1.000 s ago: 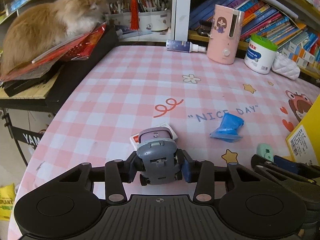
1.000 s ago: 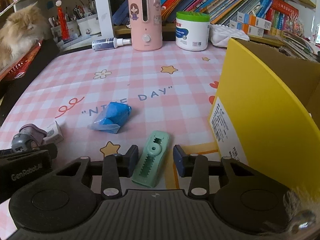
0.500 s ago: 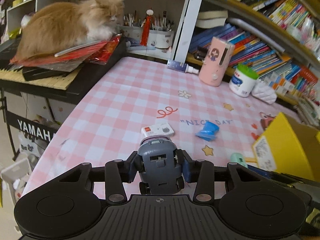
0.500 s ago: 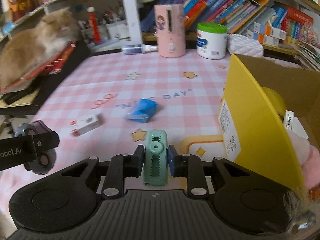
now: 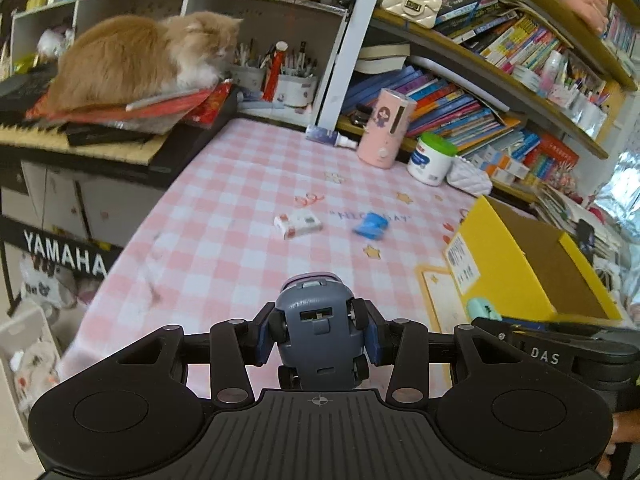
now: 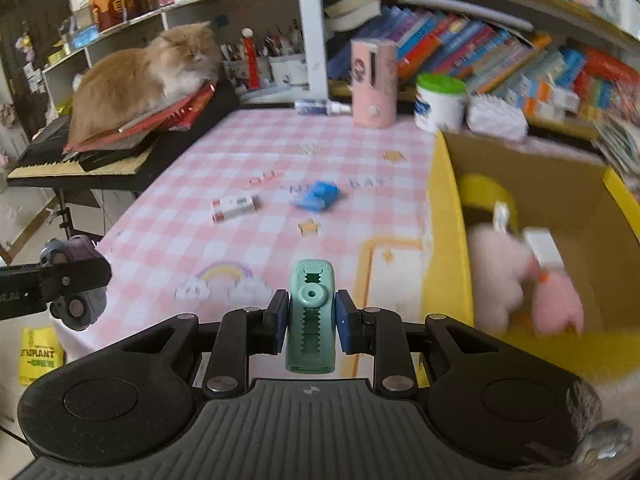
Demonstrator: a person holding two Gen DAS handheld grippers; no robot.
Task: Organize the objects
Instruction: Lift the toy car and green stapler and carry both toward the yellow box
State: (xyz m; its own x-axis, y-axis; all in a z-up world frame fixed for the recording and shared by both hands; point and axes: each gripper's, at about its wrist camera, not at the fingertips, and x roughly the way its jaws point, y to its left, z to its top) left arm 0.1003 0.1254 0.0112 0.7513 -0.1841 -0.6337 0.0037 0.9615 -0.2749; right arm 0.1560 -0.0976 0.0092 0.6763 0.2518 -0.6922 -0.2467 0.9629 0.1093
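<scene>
My left gripper (image 5: 318, 332) is shut on a grey and purple toy car (image 5: 318, 320), held belly-up above the near edge of the pink checked table (image 5: 240, 184). My right gripper (image 6: 311, 318) is shut on a mint green clip-like object (image 6: 310, 312), also lifted over the table's near side. The toy car (image 6: 76, 276) and left gripper appear at the far left of the right wrist view. A yellow cardboard box (image 6: 444, 240) stands at the right, open, with a pink plush toy (image 6: 520, 280) inside. A small white and red box (image 5: 298, 223) and a blue packet (image 5: 372, 225) lie mid-table.
An orange cat (image 5: 140, 56) lies on red folders over a keyboard (image 6: 76, 160) at the left. A pink dispenser (image 5: 386, 128), a green-lidded jar (image 5: 432, 158), a spray bottle (image 5: 330, 136) and bookshelves line the back. The floor shows at the left.
Both grippers rose and pulled back from the table with their objects. The right gripper shut on the green object, which lay loose between its fingers a second ago; the box interior came into view.
</scene>
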